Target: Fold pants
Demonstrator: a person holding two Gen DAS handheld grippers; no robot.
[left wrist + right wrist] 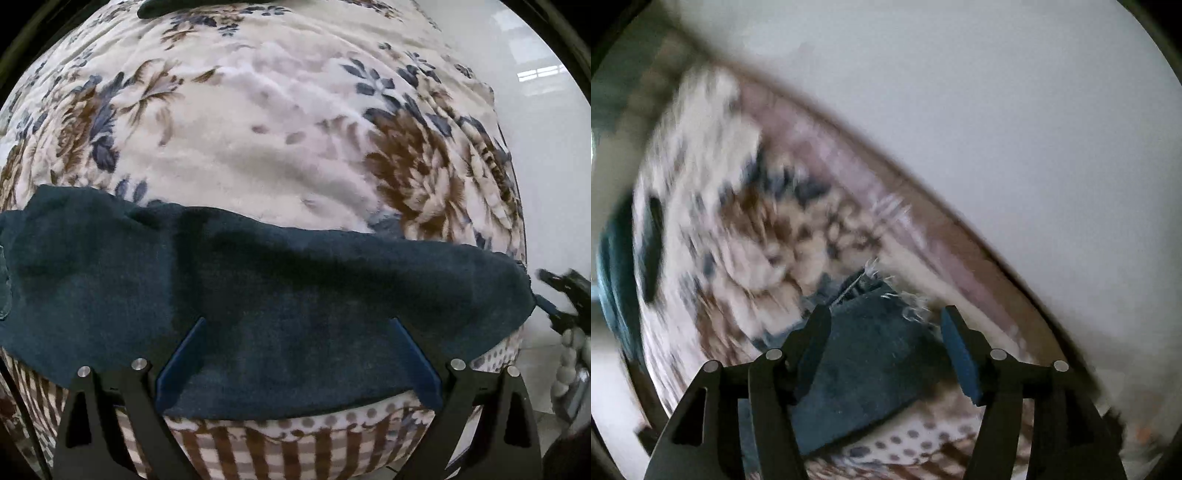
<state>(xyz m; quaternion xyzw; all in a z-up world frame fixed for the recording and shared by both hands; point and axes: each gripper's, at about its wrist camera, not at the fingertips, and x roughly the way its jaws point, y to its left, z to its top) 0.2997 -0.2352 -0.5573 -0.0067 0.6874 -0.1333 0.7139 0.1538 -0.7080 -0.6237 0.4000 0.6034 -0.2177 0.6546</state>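
Note:
The dark blue denim pants [258, 280] lie as a wide band across the near edge of a bed. My left gripper [297, 325] hangs straight above them, its blue-padded jaws spread wide, with no cloth pinched. In the right wrist view, the frayed hem end of the pants [871, 362] sits between the jaws of my right gripper [884, 314]. Its right pad stands clear of the cloth, so the jaws are open. The right gripper [565, 295] also shows at the far right of the left wrist view, beside the end of the pants.
A floral cream, brown and blue blanket [258, 129] covers the bed, with a checked and dotted border [258, 443] hanging over the near side. White tiled floor [546, 147] lies to the right. More dark cloth [166, 9] lies at the far edge. The right wrist view is blurred.

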